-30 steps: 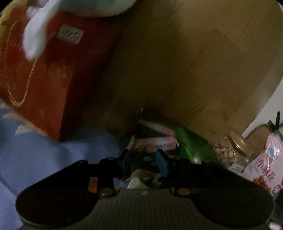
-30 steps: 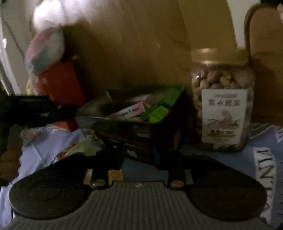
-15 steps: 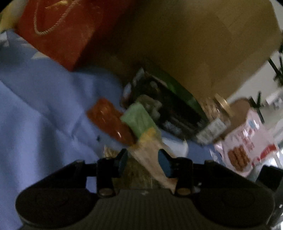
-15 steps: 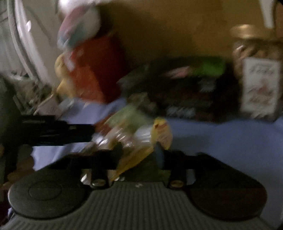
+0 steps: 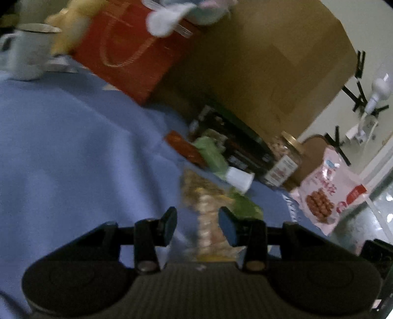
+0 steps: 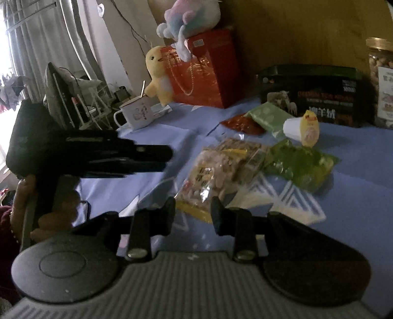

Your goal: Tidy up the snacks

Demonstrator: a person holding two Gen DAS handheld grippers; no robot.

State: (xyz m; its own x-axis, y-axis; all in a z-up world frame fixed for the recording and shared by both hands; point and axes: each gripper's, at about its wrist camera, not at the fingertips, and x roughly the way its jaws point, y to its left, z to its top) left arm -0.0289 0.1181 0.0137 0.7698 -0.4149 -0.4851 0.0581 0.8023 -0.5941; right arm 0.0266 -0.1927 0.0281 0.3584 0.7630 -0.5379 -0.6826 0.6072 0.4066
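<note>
Grey curtains (image 6: 36, 41) hang beside a bright window (image 6: 3, 73), apparently daylit; a white wall (image 5: 343, 103) stands behind.

Frame centre, right wrist view: snack packets (image 6: 221, 169) heaped on tablecloth (image 6: 356, 176).
Right of heap: jelly cup (image 6: 301, 128), tipped on its side.
Upper right: box (image 6: 312, 95), jar (image 6: 380, 83) beside it at the edge.
Upper centre: gift bag (image 6: 206, 71), plush toy (image 6: 189, 22) on top.
Left of bag: mug (image 6: 136, 114).

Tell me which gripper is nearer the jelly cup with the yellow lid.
Right. The right gripper hangs open over the cracker bag, with the jelly cup ahead to its right. The left gripper reaches in farther left, open, beyond that bag.
</note>
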